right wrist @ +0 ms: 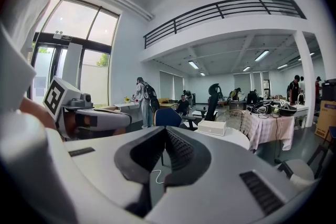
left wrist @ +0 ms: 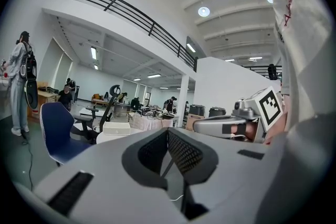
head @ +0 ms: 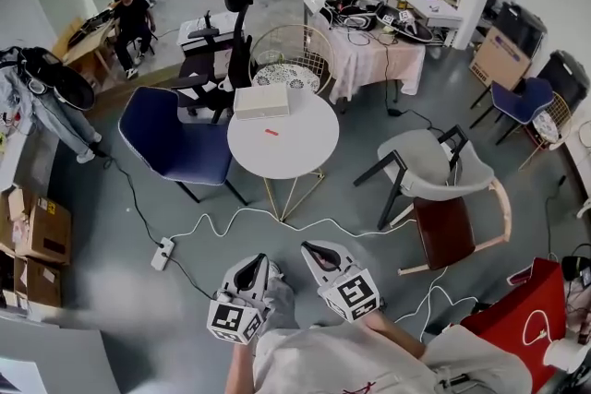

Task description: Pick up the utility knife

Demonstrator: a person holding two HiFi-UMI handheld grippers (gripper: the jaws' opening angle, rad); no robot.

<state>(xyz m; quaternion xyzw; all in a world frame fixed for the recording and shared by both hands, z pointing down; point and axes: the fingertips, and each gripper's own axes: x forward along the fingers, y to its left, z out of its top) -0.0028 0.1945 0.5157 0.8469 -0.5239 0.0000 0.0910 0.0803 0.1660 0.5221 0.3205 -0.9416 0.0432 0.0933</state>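
A small red utility knife (head: 271,132) lies near the middle of the round white table (head: 295,152), far ahead of me. Both grippers hang low in front of my body over the grey floor, well short of the table. The left gripper (head: 257,263) has its jaws shut with nothing between them, and so does the right gripper (head: 316,251). In the left gripper view the left gripper (left wrist: 168,131) points level toward the table (left wrist: 105,137). The knife is too small to make out in either gripper view. The right gripper (right wrist: 166,129) also faces the table (right wrist: 239,137).
A white box (head: 261,101) sits at the table's far edge. A blue chair (head: 175,143) stands left of the table, a grey and brown chair (head: 434,189) right of it. A white cable and power strip (head: 162,254) cross the floor between me and the table. People work at desks farther back.
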